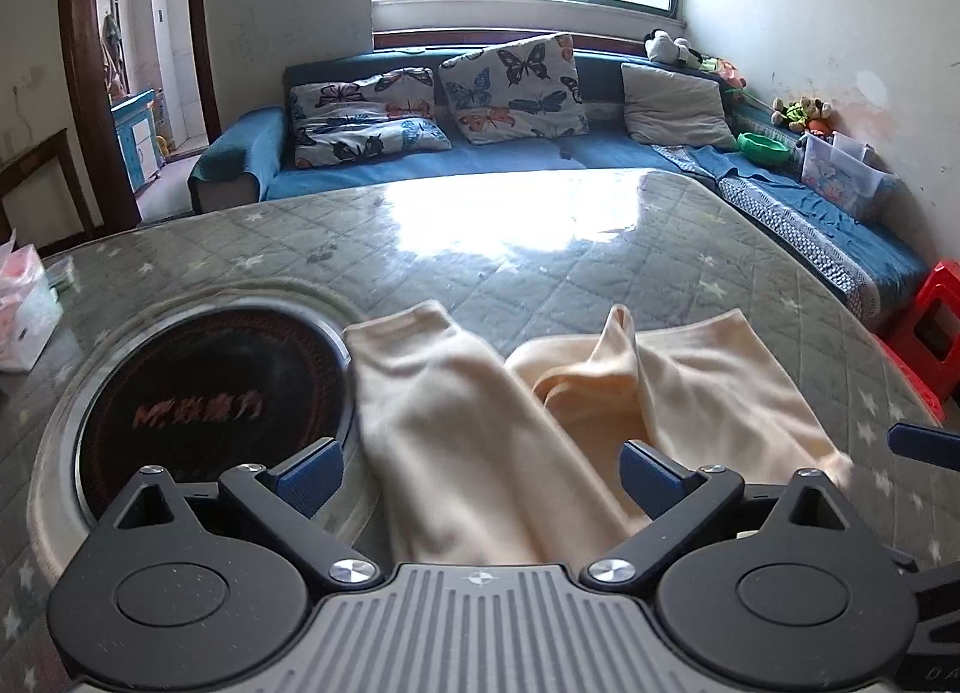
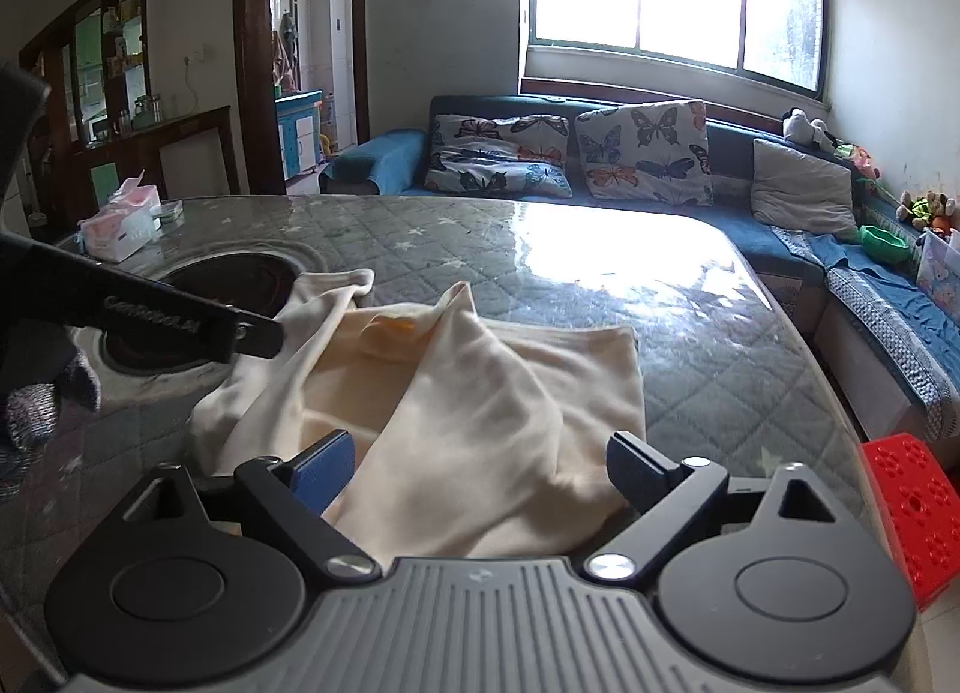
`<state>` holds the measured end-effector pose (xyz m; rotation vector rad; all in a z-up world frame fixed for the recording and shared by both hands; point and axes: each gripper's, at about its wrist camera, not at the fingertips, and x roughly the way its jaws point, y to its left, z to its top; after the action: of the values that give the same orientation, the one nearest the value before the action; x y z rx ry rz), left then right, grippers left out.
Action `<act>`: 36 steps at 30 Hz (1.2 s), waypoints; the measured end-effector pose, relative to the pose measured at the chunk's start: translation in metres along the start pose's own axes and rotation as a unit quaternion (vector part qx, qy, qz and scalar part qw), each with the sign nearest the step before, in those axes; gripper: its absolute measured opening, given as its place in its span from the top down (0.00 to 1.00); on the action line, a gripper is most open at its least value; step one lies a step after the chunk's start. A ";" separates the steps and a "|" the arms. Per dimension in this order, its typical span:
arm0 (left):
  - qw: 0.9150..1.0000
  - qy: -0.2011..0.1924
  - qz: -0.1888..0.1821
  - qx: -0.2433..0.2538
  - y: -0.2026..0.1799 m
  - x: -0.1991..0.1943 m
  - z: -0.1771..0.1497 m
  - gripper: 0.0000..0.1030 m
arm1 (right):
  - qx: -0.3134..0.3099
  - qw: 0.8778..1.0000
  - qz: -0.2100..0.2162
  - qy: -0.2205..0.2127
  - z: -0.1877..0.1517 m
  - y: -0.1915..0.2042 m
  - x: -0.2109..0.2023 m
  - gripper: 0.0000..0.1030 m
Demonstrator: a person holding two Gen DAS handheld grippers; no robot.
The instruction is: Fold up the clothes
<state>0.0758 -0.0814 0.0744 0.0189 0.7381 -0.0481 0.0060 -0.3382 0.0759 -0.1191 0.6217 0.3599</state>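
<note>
While both my grippers hang low over the table (image 1: 540,249), the cream garment (image 1: 480,429) lies rumpled right ahead of them, part of it running in between the fingers of each. My left gripper (image 1: 480,468) has its jaws spread wide, nothing pinched; one long flap of cloth passes between them toward me. My right gripper (image 2: 480,468) is just as wide, with a bunched fold lying between its fingers and not clamped. Beyond my left jaws, off to their left, the cloth's edge reaches the dark round burner (image 1: 210,393) set into the table.

I judge this cloth light, soft and floppy: it will sag and crease wherever I lift it, and the glossy tabletop may let it slide. Best hold, I think, is at an edge or corner, one in each gripper, pinching a single layer near the hem rather than the raised peak (image 2: 459,297) ahead of my right jaws.
</note>
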 end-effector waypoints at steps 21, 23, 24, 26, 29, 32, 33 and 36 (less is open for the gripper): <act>0.997 0.071 -0.026 0.006 0.031 0.055 0.001 0.92 | -0.025 0.996 0.070 0.055 0.054 -0.002 0.114 0.32; 0.997 0.068 -0.028 0.000 0.036 0.051 0.000 0.93 | -0.030 0.995 0.074 0.060 0.057 0.001 0.127 0.35; 0.997 0.067 -0.027 -0.002 0.037 0.050 -0.001 0.94 | -0.029 0.995 0.077 0.063 0.058 0.002 0.133 0.37; 0.997 0.064 -0.029 -0.008 0.041 0.045 -0.002 0.94 | -0.024 0.994 0.083 0.072 0.058 0.002 0.143 0.45; 0.998 0.060 -0.030 -0.019 0.047 0.040 -0.003 0.94 | -0.017 0.992 0.096 0.081 0.056 0.001 0.151 0.56; 0.997 0.061 -0.032 -0.034 0.054 0.038 -0.003 0.94 | -0.011 0.991 0.103 0.081 0.055 0.000 0.150 0.69; 0.997 0.061 -0.030 -0.036 0.055 0.038 -0.003 0.94 | -0.010 0.992 0.103 0.078 0.055 -0.001 0.148 0.76; 0.997 0.064 -0.029 -0.040 0.057 0.040 -0.004 0.94 | -0.007 0.994 0.091 0.067 0.055 -0.003 0.138 0.87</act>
<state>0.1055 -0.0260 0.0446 -0.0762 0.8686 -0.0726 0.1416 -0.2885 0.0390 -0.1014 0.7649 0.5350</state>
